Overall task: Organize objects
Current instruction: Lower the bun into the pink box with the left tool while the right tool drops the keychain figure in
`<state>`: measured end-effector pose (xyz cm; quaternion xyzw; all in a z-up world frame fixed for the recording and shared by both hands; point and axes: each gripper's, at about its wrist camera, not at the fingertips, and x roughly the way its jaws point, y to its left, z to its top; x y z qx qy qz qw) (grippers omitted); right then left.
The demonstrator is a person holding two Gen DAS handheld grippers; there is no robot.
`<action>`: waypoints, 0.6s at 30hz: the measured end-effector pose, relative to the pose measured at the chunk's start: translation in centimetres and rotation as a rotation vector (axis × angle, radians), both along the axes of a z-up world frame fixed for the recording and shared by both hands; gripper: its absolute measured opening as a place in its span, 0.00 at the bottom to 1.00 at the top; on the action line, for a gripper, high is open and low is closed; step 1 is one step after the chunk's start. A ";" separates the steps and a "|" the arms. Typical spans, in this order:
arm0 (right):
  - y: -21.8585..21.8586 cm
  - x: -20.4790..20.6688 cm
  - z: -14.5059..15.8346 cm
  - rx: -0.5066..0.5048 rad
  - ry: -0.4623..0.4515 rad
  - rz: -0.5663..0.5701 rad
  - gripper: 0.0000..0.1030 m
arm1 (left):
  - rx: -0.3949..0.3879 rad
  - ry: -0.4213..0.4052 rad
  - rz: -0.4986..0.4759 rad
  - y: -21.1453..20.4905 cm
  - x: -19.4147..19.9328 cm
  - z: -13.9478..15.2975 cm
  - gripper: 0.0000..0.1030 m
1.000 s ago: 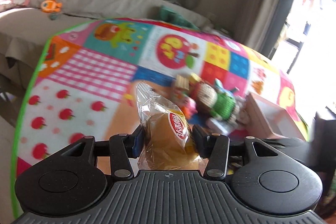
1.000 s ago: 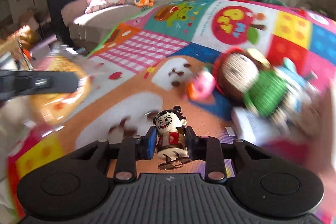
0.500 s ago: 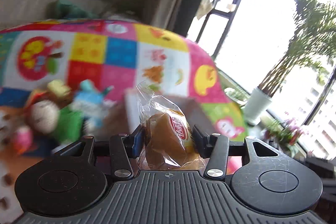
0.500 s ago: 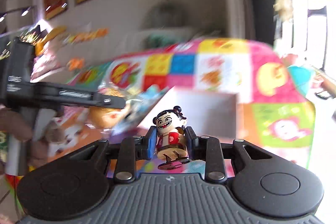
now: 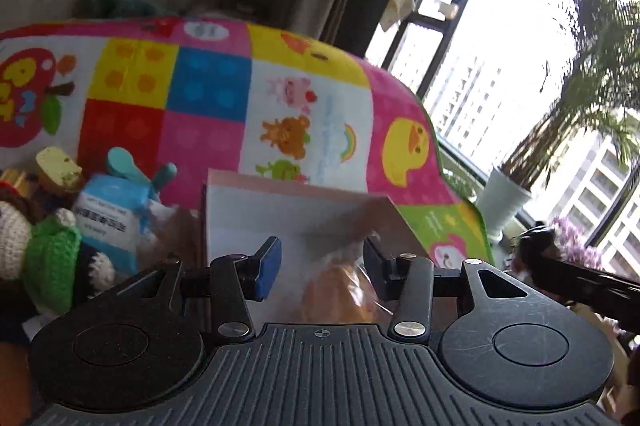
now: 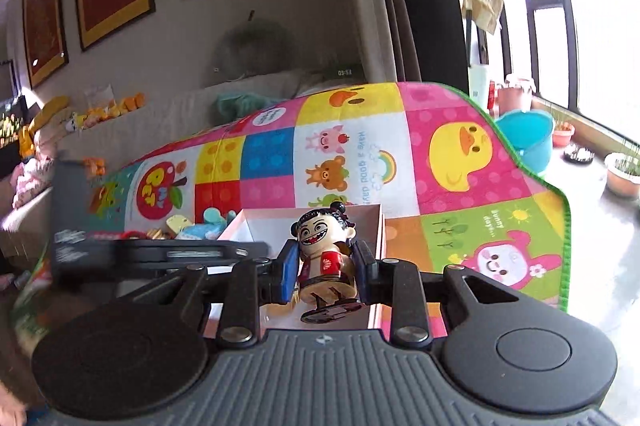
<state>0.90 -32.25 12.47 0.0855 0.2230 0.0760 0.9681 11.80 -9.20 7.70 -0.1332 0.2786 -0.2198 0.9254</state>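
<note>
L fingers [image 5: 269, 262] spread, snack pack [image 5: 340, 290] dropped free.

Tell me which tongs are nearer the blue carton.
Left. The left tongs, jaws just closing around a wrapped bun, sit just right of the blue carton, over the box; the right tongs, gripping the figurine, are farther right.

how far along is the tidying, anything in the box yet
Nothing shows inside the box yet. In hand: right gripper clamps the figurine, wrapped bun sits between the left gripper jaws, both above it. Left: knitted doll, blue carton beside it.
</note>
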 end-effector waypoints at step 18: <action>5.6 3.5 -3.1 -0.068 0.068 0.023 0.72 | -0.206 0.263 0.424 17.5 0.7 -1.5 0.48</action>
